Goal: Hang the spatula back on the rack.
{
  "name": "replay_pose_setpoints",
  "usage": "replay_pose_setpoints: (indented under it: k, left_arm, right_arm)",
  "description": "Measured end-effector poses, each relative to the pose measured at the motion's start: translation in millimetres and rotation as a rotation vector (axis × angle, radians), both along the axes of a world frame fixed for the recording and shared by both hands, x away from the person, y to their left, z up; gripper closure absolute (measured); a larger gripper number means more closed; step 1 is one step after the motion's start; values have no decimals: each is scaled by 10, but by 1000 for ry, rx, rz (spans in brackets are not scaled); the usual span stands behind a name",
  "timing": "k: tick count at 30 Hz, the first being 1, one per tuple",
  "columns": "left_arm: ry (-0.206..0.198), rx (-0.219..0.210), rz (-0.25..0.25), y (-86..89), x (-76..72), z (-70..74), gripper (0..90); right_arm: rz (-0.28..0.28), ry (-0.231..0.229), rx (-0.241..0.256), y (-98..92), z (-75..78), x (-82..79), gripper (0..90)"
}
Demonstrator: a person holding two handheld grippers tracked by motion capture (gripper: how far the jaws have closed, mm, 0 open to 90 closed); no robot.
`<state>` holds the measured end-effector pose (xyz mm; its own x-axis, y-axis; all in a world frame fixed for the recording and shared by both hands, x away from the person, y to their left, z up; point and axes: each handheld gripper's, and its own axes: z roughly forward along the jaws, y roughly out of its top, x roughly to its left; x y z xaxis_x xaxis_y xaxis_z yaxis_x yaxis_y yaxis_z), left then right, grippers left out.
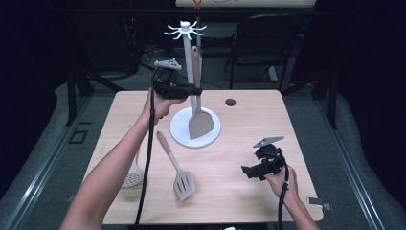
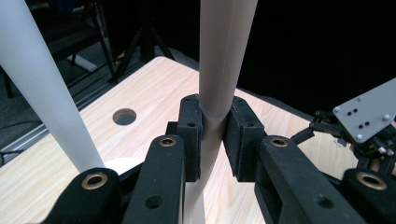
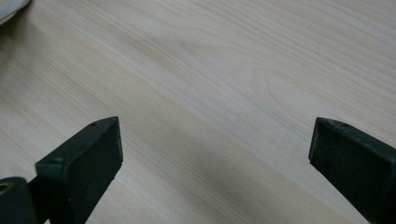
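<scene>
The left gripper clamps the upright spatula mid-handle, just beside the rack's pole; hooks lie above. The right gripper gapes empty over the bench.

Overhead view; two close claw cameras

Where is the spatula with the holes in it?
In the high view, the slotted spatula lies flat on the table, left of middle, between the skimmer spoon and the right gripper.
</scene>
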<state>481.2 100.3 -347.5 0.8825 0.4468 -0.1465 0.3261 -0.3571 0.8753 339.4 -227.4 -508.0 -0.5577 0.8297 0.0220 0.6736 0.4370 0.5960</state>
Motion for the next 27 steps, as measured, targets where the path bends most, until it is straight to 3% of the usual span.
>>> replay_pose_setpoints:
  k: [10, 18, 27]
  left_arm:
    - [-5, -10, -1, 3, 53, 134, 773]
    - [7, -29, 8, 26, 90, 160, 774]
    - [58, -71, 16, 81, 167, 117, 774]
  right_arm:
    - [3, 0, -2, -4, -1, 0, 25]
    - [2, 0, -3, -4, -5, 3, 25]
    - [1, 5, -11, -8, -4, 5, 25]
